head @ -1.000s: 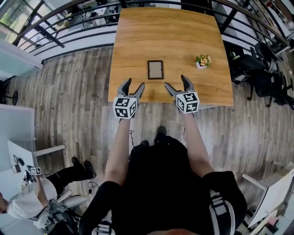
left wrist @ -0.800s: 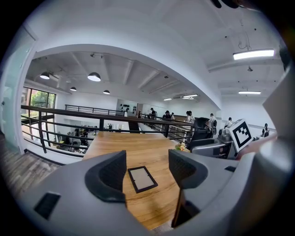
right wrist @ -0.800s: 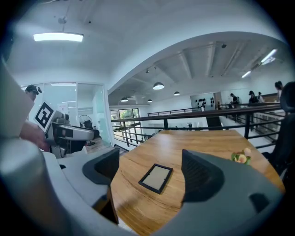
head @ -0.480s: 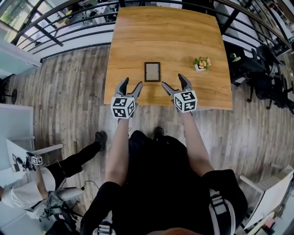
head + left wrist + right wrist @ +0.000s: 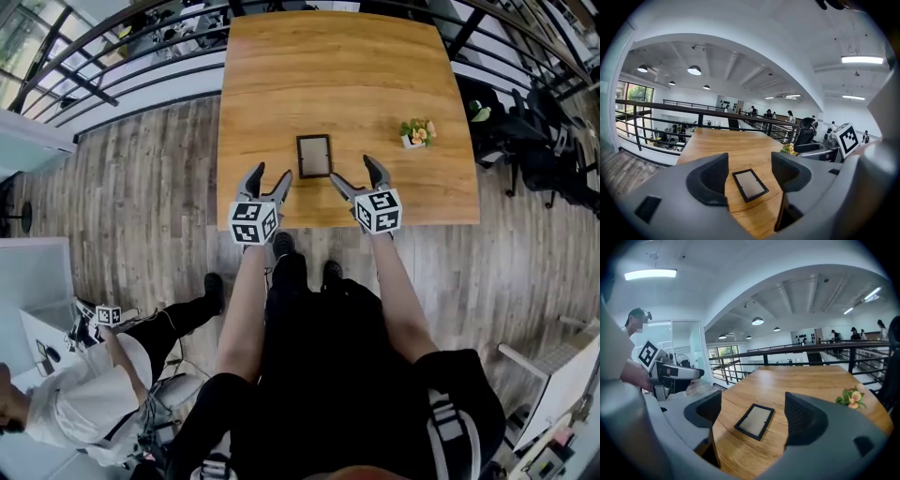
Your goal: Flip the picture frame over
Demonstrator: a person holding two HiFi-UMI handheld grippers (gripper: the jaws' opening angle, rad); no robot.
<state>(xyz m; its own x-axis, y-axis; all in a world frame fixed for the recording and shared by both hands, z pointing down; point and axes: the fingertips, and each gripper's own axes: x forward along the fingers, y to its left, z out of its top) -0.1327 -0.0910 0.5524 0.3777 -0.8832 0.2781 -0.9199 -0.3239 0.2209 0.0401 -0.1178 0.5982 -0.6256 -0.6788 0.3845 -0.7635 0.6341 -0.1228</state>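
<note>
The left hand-held gripper (image 5: 272, 173) is open: its own view shows the two dark jaws set wide apart with nothing between them except the bench beyond. The right hand-held gripper (image 5: 353, 171) is open too, its jaws spread and empty. Both hover over the near edge of the bench (image 5: 337, 75), side by side and apart from each other. Each carries a cube with black-and-white square markers, the left cube (image 5: 251, 221) and the right cube (image 5: 379, 210). These patterns are the only print that can be made out.

The picture frame (image 5: 314, 156) lies flat on the wooden bench at 12 o'clock from the gap between the two grippers. It is close to the near edge and touches neither gripper. It has a thin black border around a pale grey panel. From the left gripper it sits at about 1 o'clock, and from the right at about 11 o'clock.

At about 3 o'clock from the frame, well apart from it, stands a small white pot of flowers (image 5: 417, 132). A dark metal railing (image 5: 141, 56) runs past the bench at 10 o'clock. On the plank floor at 8 o'clock a second person (image 5: 84, 403) holds another marker cube (image 5: 108, 315).
</note>
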